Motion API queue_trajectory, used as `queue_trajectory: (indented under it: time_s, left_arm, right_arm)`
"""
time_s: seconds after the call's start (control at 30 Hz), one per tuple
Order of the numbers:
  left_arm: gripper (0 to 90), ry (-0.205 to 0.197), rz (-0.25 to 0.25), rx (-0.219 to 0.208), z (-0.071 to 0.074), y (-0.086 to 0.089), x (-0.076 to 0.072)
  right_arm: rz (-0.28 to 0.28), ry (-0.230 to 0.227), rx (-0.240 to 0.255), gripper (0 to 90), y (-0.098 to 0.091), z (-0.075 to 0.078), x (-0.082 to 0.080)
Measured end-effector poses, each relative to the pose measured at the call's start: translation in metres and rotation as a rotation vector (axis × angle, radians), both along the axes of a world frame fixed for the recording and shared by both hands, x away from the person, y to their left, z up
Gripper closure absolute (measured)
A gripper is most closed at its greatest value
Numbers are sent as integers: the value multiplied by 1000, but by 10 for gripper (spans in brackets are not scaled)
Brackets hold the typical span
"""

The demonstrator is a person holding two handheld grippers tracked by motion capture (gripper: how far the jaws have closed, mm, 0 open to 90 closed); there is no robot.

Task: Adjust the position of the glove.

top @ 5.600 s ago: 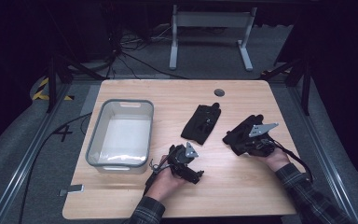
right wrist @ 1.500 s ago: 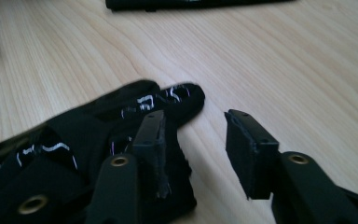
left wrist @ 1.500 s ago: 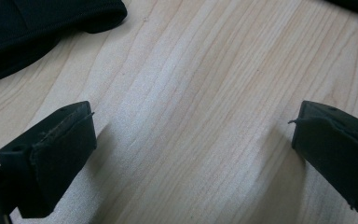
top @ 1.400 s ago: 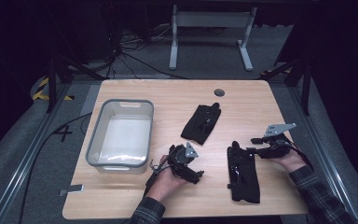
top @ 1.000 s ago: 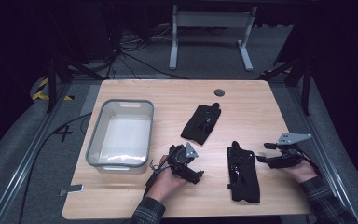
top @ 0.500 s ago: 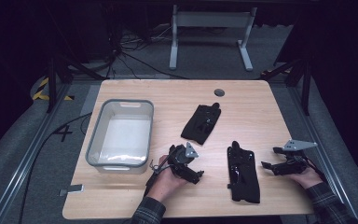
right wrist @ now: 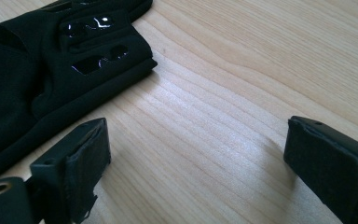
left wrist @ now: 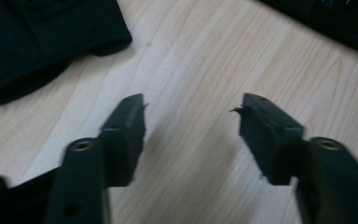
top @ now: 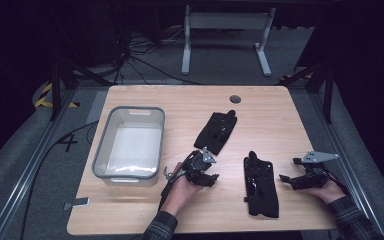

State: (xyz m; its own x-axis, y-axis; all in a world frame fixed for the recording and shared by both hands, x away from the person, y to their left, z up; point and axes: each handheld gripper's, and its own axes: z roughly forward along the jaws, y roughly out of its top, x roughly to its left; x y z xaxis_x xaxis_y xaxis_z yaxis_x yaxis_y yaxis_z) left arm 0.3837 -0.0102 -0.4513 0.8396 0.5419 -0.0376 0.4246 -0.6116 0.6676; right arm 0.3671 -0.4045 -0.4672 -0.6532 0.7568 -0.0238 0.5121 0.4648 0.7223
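Two black gloves lie on the wooden table [top: 180, 100]. One glove [top: 216, 131] is at the middle; the other [top: 261, 185] lies lengthwise near the front right. My left gripper [top: 211, 177] rests left of that second glove. Its jaws have just been closing but still stand apart, open over bare wood [left wrist: 191, 109], with a glove cuff [left wrist: 42, 42] beyond. My right gripper [top: 286, 180] sits right of the front glove. Its jaws have just been opening and stand wide and open [right wrist: 198, 135], with nothing between them. The glove's shiny-patched back [right wrist: 51, 60] lies just left of them.
A clear plastic bin [top: 130, 142] stands at the table's left side. A round cable hole [top: 235, 99] is in the far edge of the tabletop. A metal stand [top: 225, 30] and cables lie on the dark floor behind.
The glove that my right gripper held at the right has been laid flat at the front, and that gripper has drawn back toward the near right edge. The left hand has stayed put.
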Motion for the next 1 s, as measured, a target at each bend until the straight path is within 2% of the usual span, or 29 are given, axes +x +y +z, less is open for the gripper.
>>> queue_trajectory:
  time_s: [0.07, 0.1, 0.13, 0.17, 0.27, 0.3, 0.33, 0.4, 0.43, 0.53, 0.63, 1.0]
  left_arm:
    - [560, 6, -11, 6, 4, -3, 3]
    - [634, -4, -17, 23, 9, -6, 6]
    - [678, -4, -17, 23, 9, -6, 6]
    - [678, -2, -19, 17, 11, -7, 7]
    - [845, 22, -49, 24, 16, -12, 15]
    - [893, 31, -53, 6, 18, -13, 17]
    - [896, 43, -58, 19, 19, -14, 20]
    - [898, 36, -61, 39, 22, -18, 25]
    - [898, 38, -60, 31, 24, -19, 28]
    - [898, 37, -58, 41, 28, -23, 33]
    - [898, 35, -56, 33, 32, -29, 46]
    - [898, 26, -23, 24, 33, -36, 86]
  right_arm:
    - [0, 0, 0, 76, 0, 0, 0]
    - [1, 1, -1, 75, 0, 0, 0]
    - [1, 0, 0, 75, 0, 0, 0]
    - [1, 0, 0, 75, 0, 0, 0]
    - [2, 2, -2, 74, 0, 0, 0]
    - [2, 1, -2, 74, 0, 0, 0]
    - [2, 2, -2, 74, 0, 0, 0]
    - [3, 2, -2, 73, 0, 0, 0]
    - [4, 2, -2, 73, 0, 0, 0]
    - [5, 2, -2, 73, 0, 0, 0]
    - [4, 2, -2, 73, 0, 0, 0]
    - [4, 2, -2, 73, 0, 0, 0]
